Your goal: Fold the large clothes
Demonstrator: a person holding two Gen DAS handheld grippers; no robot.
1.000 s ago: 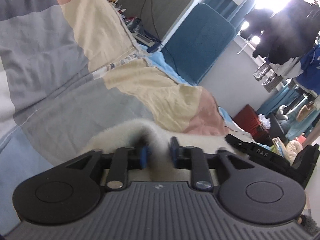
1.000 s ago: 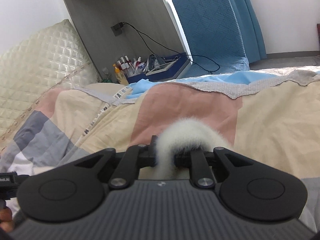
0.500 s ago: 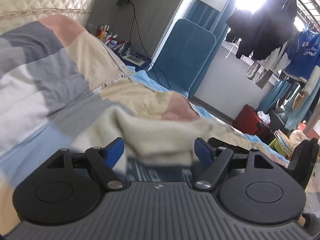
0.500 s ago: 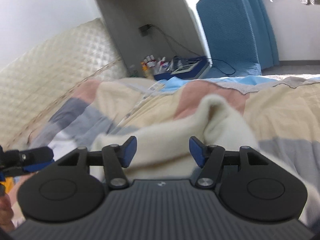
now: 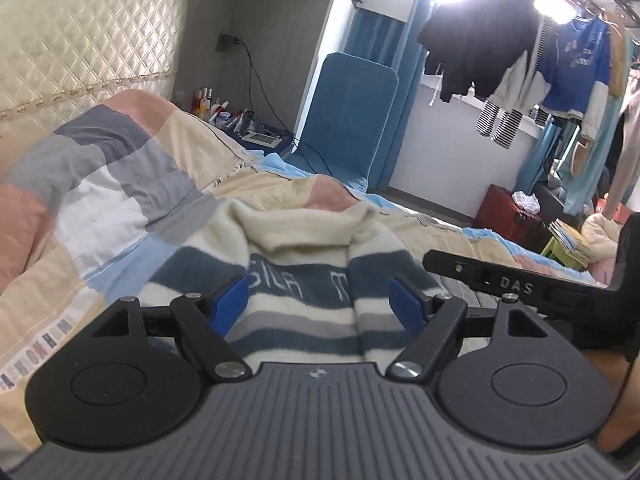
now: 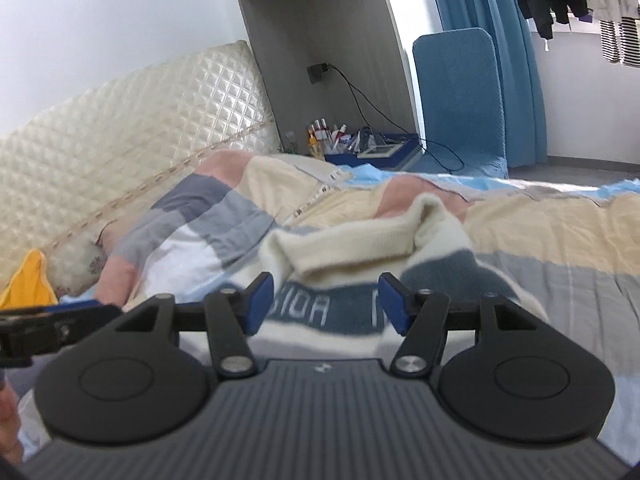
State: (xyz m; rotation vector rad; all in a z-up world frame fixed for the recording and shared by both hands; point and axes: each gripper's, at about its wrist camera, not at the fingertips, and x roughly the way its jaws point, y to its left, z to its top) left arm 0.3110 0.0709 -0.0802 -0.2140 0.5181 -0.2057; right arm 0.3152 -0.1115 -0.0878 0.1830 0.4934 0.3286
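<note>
A cream sweater (image 5: pixel 300 236) with blue-grey stripes and white lettering lies on the patchwork quilt (image 5: pixel 120 200), its collar end farthest from me. My left gripper (image 5: pixel 320 300) hovers above the striped chest, open, blue pads wide apart and touching no cloth. In the right wrist view the same sweater (image 6: pixel 360 244) lies below my right gripper (image 6: pixel 326 300), which is open too, with nothing pinched between its pads. Both grippers point slightly downward at the garment from the near side. The sweater's lower part is hidden behind the gripper bodies.
A quilted cream headboard (image 6: pixel 140 120) runs along the left. A bedside shelf with bottles (image 6: pixel 324 136) and a blue chair (image 5: pixel 348 120) stand beyond the bed. Clothes hang by the window (image 5: pixel 480 32). A yellow item (image 6: pixel 28 280) lies near the headboard.
Both grippers were shut on fluffy cream cloth a second ago. They opened, let it drop, then rose and pulled back, so the sweater now lies flat in front of them.
</note>
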